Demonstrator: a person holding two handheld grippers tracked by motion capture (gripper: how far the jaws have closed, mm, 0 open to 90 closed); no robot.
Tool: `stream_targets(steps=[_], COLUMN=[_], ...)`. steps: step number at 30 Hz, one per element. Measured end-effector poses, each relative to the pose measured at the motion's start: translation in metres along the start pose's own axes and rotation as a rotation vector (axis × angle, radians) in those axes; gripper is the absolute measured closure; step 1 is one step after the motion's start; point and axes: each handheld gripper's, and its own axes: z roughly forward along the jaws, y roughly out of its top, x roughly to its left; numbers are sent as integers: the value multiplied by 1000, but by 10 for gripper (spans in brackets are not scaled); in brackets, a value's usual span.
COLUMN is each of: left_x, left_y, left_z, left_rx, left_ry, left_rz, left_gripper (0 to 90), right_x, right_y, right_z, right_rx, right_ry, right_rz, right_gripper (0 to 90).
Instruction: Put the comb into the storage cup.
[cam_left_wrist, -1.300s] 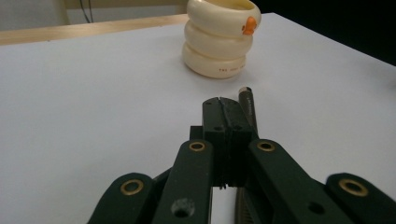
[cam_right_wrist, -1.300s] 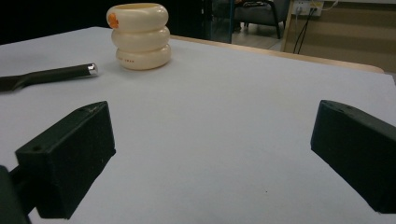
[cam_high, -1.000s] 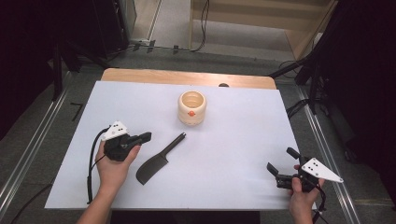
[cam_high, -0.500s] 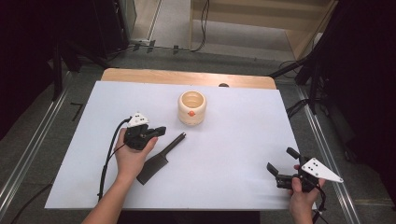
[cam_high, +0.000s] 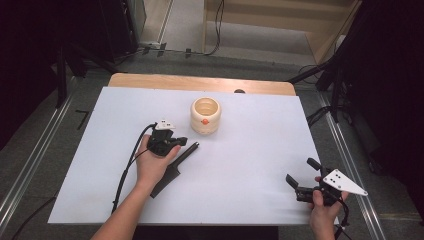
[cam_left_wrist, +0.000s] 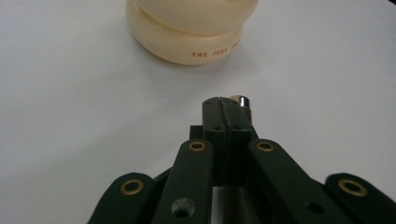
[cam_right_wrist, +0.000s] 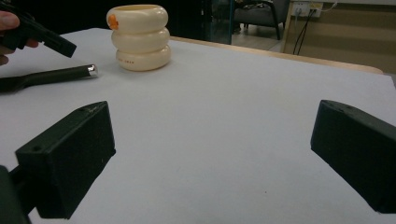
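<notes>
A cream ribbed holder (cam_high: 205, 116) with an orange spot stands upright at the middle back of the white sheet; it also rises close ahead in the left gripper view (cam_left_wrist: 187, 32). A black cleaver-like knife (cam_high: 167, 177) lies flat in front of it, handle pointing at the holder. My left gripper (cam_high: 180, 142) hovers over that handle, jaws shut with nothing between them; the handle's metal end (cam_left_wrist: 241, 100) peeks out just beyond the tips. My right gripper (cam_high: 301, 171) rests open at the front right, nothing between its fingers (cam_right_wrist: 70, 158). The knife handle (cam_right_wrist: 51, 75) lies far left there.
The white sheet (cam_high: 260, 150) covers a wooden table (cam_high: 200, 82). Metal rails run along both sides, and dark stands and cables lie beyond the far edge. A cable trails from the left gripper toward the front edge.
My left hand has moved right and away from me, from beside the knife's blade to above its handle. The right hand has stayed put.
</notes>
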Motion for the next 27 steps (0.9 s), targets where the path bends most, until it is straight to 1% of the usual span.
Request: stream_targets(steps=[5,9,11,13,14,17,18,19,20,21,22,25,27], left_x=[0,-1,-2,-3,-4,-6,-9,-9,-10,-10,-12,-13,-14], left_y=[-1,-1,-2,-2,-2,-3,-3,-3,-3,-3,-4,-4,-5], left_z=[8,12,14,16,16,16,16,16,15,15,14,14,14], left_rx=[37,68,86,111,122,129,137,137,146,146,150,162,165], left_ry=[6,8,-1,-22,-21,-30,-31,-31,-33,-33,-33,-51,-51], left_rz=[-6,3,6,0,10,15,26,26,41,41,52,54,60], left_gripper=[900,900,900,900,900,900,900,900,900,900,900,900,900], right_x=[0,0,0,0,0,0,0,0,0,0,0,0,0], right_y=[0,0,0,0,0,0,0,0,0,0,0,0,0], right_z=[0,0,0,0,0,0,0,0,0,0,1,1,1], right_rx=[-1,-1,-1,-1,-1,0,0,0,2,2,2,3,3], right_ry=[0,-1,-2,-2,-2,-2,-3,-3,-3,-4,-3,-4,-5], right_rz=[2,2,2,2,2,2,0,0,-2,-3,-3,-2,-2], right_gripper=[0,0,0,0,0,0,0,0,0,0,0,0,0])
